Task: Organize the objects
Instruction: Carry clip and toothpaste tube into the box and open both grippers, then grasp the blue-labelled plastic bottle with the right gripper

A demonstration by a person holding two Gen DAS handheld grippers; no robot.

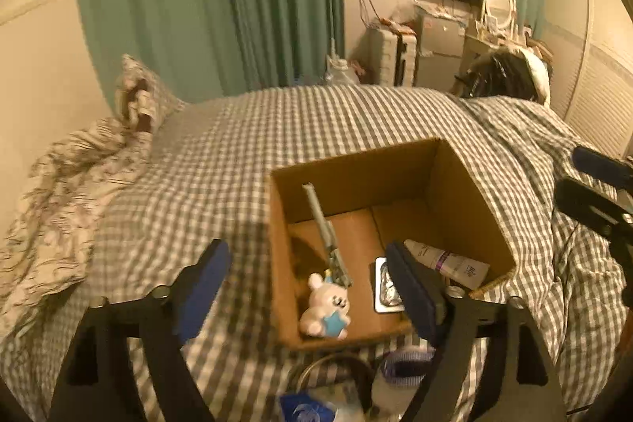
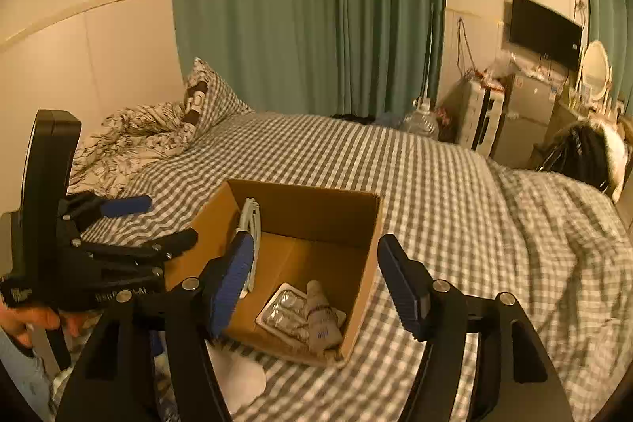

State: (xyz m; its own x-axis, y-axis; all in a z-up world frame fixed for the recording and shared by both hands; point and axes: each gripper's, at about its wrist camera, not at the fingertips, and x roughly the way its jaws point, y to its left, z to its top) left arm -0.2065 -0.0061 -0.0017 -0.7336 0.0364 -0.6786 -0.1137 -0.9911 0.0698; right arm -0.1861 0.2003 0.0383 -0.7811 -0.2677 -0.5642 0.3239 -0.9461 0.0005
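Note:
An open cardboard box (image 1: 467,184) stands on the checked bed; it also shows in the right wrist view (image 2: 368,236). Inside lie a small white plush bunny with a blue star (image 1: 326,307), a long pale clip-like tool (image 1: 326,232) leaning on the wall, a silver blister pack (image 1: 385,287) and a white tube (image 1: 451,262). My left gripper (image 1: 308,287) is open and empty, just above the box's near edge. My right gripper (image 2: 316,283) is open and empty over the box's near side. The tube (image 2: 322,319) and blister pack (image 2: 285,309) show between its fingers.
A metal ring, a blue packet (image 1: 308,410) and a purple-striped item (image 1: 407,362) lie on the bed in front of the box. A white round item (image 2: 241,378) lies near the box. A crumpled duvet (image 1: 67,184) and pillow (image 1: 138,93) lie at left. Furniture stands beyond the bed.

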